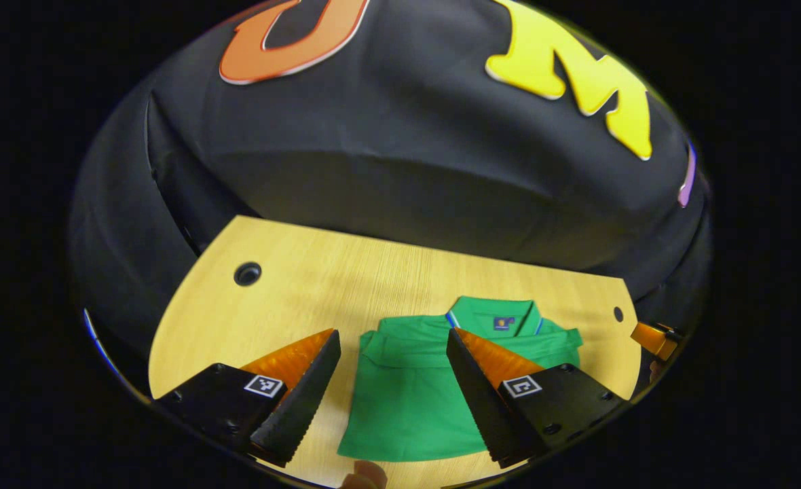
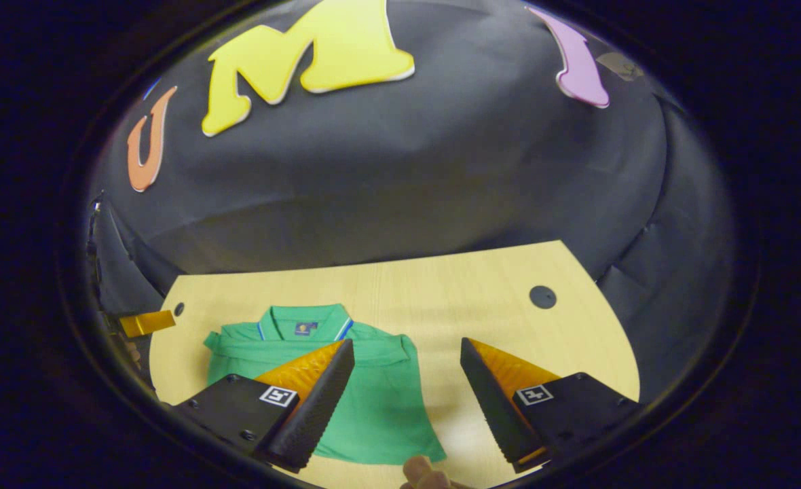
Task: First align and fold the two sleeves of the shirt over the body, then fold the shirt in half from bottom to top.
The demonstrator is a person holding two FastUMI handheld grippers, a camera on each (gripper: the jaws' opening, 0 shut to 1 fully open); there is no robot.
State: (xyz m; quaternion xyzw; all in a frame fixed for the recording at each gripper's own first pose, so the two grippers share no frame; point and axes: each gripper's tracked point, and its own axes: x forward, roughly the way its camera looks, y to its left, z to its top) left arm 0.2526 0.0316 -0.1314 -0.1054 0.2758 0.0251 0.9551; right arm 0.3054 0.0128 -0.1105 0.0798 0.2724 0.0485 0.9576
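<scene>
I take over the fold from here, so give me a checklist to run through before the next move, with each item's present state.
1. Sleeves folded over the body of the shirt: ok, both lie across the chest.
2. Bottom-to-top fold: not ok, hem still lies flat at the near edge.
3. Left gripper open and empty: ok, jaws spread above the shirt.
4. Right gripper open and empty: ok.
5. Shirt flat on the table: ok, collar at the far end.
6. Sleeves evenly aligned: cannot tell, the fingers hide parts.
</scene>
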